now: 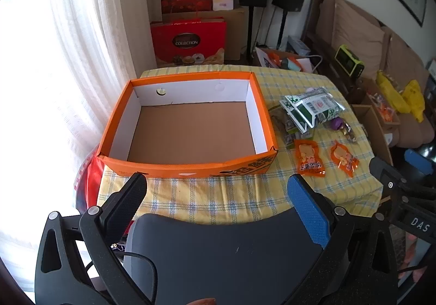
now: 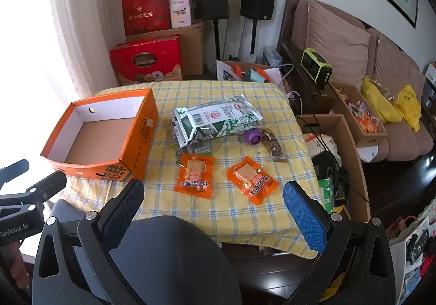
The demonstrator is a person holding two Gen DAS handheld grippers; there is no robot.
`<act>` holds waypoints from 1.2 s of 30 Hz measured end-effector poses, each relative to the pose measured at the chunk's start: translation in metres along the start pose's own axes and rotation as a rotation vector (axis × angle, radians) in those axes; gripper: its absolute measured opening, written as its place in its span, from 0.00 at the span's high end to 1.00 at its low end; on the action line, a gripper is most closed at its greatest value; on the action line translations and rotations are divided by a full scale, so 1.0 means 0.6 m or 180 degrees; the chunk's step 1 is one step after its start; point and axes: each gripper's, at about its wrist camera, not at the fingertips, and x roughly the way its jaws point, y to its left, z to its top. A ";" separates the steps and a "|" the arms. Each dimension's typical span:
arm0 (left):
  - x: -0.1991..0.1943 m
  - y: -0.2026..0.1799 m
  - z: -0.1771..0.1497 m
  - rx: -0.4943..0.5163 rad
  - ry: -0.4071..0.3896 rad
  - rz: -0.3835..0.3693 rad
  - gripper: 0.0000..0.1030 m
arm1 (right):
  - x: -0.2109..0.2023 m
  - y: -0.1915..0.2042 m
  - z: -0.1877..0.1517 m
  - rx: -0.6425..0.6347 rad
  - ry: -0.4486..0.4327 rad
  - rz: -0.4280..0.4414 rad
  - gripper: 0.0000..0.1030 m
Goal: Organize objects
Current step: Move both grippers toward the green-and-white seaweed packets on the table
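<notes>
Both jaws wide, empty; orange box (image 2: pixel 103 139) at frame left bare, snack packets (image 2: pixel 218 119) loose at centre, awaiting boxing.

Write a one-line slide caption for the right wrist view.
Open right gripper hovers over a checked tablecloth with two orange snack packets, silver-green bags and an empty orange box.

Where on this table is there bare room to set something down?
Free: the cloth strip between the orange box and the near edge, the far cloth behind the silver packets, and the box's bare floor. Crowded: beside the box, around the two orange packets.
</notes>
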 end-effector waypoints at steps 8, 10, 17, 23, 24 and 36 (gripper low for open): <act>0.002 -0.005 0.006 0.0038 -0.0014 0.0014 0.00 | 0.005 -0.007 0.005 0.0026 -0.0018 -0.0028 0.00; 0.005 -0.006 0.008 0.0047 -0.0010 0.0013 0.00 | 0.006 -0.009 0.007 0.0030 -0.0023 -0.0029 0.00; 0.012 -0.023 0.029 0.0200 -0.0118 -0.0126 0.00 | 0.016 -0.022 0.016 0.0043 -0.0034 -0.0039 0.00; 0.027 -0.040 0.053 0.0323 -0.0202 -0.0234 0.00 | 0.029 -0.046 0.026 0.0106 -0.0024 -0.0121 0.00; 0.030 -0.041 0.056 0.0339 -0.0202 -0.0352 0.00 | 0.032 -0.051 0.028 0.0118 -0.0026 -0.0131 0.00; 0.076 -0.078 0.090 0.0474 -0.0060 -0.0573 0.00 | 0.069 -0.096 0.049 0.0289 -0.0011 -0.0133 0.00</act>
